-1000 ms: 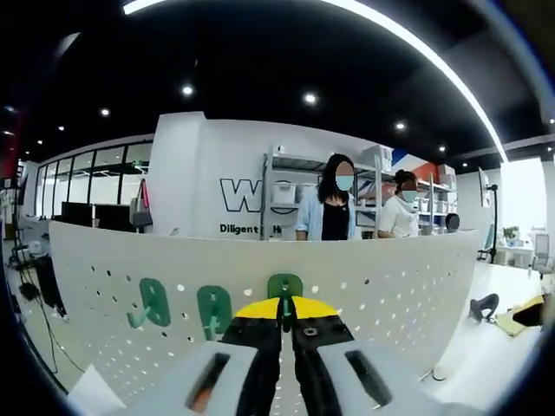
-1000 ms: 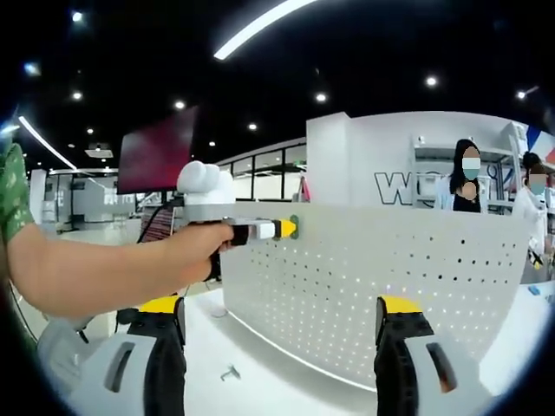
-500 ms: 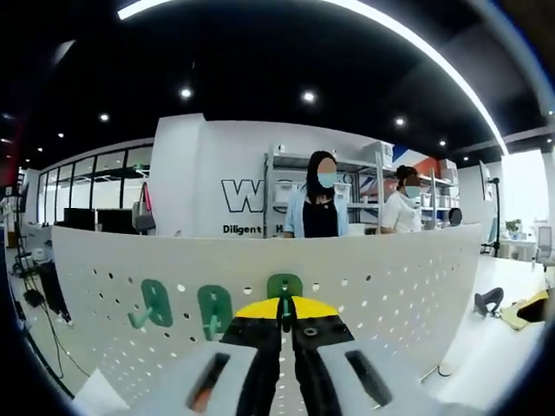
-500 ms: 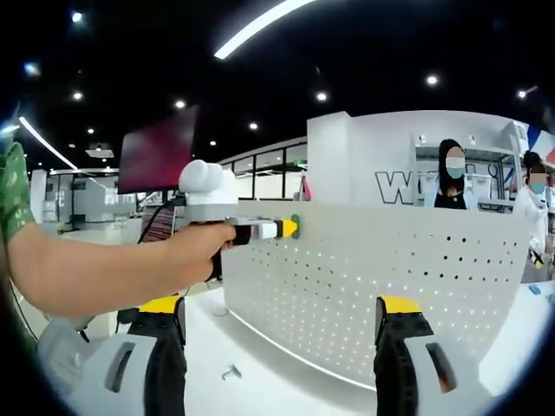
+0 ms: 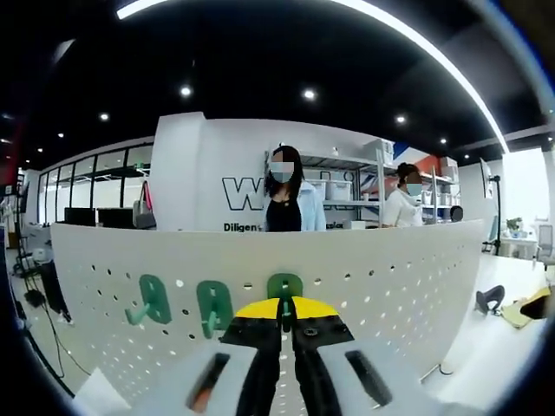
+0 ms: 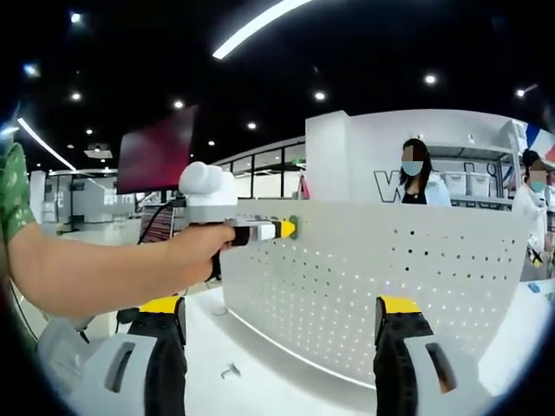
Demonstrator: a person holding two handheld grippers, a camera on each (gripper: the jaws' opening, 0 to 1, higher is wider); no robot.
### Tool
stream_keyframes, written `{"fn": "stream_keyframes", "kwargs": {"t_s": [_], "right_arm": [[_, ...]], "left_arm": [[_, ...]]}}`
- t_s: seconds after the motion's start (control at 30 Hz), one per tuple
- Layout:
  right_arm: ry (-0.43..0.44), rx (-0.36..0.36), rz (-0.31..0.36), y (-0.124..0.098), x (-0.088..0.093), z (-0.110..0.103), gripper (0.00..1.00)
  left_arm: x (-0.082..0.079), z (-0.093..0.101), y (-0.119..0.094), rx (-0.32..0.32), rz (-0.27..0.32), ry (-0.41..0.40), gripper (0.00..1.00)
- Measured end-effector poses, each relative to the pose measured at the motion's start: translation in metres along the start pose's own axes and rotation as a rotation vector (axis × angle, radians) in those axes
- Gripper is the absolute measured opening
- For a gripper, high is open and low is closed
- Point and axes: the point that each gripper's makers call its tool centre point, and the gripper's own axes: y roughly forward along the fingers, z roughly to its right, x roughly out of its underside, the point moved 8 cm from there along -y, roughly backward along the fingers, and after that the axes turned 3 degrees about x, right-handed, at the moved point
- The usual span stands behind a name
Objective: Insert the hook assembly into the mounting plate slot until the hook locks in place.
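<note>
A white perforated mounting plate (image 5: 390, 286) stands upright across the left gripper view. Two green hooks (image 5: 152, 301) (image 5: 212, 305) hang on its left part. A third green hook (image 5: 284, 287) sits against the plate right at the yellow jaw tips of my left gripper (image 5: 284, 314), which is shut on its stem. In the right gripper view a hand holds that left gripper (image 6: 279, 229) level against the upper left edge of the plate (image 6: 390, 277), with the green hook (image 6: 294, 227) at its tip. My right gripper (image 6: 282, 316) hangs open, well short of the plate, holding nothing.
A small metal clip (image 6: 230, 373) lies on the white tabletop (image 6: 251, 364) in front of the plate. A black object (image 5: 486, 305) and yellow items sit on the table to the right. Two people stand behind the plate near shelves.
A person behind the plate has walked to the left. Both grippers and the green hook stay almost where they were.
</note>
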Motion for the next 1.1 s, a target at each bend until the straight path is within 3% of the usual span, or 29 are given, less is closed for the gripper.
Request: {"fn": "stream_keyframes", "kwargs": {"t_s": [0.4,0.5,0.7,0.77,0.9,0.93,1.1], "right_arm": [[0.004,0.001,-0.011,-0.0005,0.0045,0.0021,0.91],[0.005,0.001,-0.012,-0.0007,0.0052,0.0026,0.91],[0.009,-0.004,-0.013,0.0002,0.007,0.0019,0.91],[0.011,-0.003,-0.011,-0.0004,0.0071,0.0026,0.91],[0.013,0.001,-0.011,-0.0014,0.0077,0.0043,0.91],[0.013,0.0,-0.011,-0.0015,0.0077,0.0043,0.91],[0.015,0.001,-0.01,-0.0018,0.0083,0.0048,0.91]], "left_arm": [[0.002,0.0032,0.0013,-0.055,0.0,-0.001,0.03],[0.0004,0.0068,0.0024,-0.082,-0.021,0.048,0.04],[0.0007,0.0088,0.0031,-0.107,-0.025,0.036,0.04],[0.0007,0.0101,0.0029,-0.113,-0.03,0.075,0.04],[0.0006,0.0098,0.0044,-0.12,-0.03,0.068,0.04],[0.0024,0.0097,0.0048,-0.127,-0.055,0.092,0.04],[0.0024,0.0099,0.0044,-0.127,-0.043,0.108,0.04]]}}
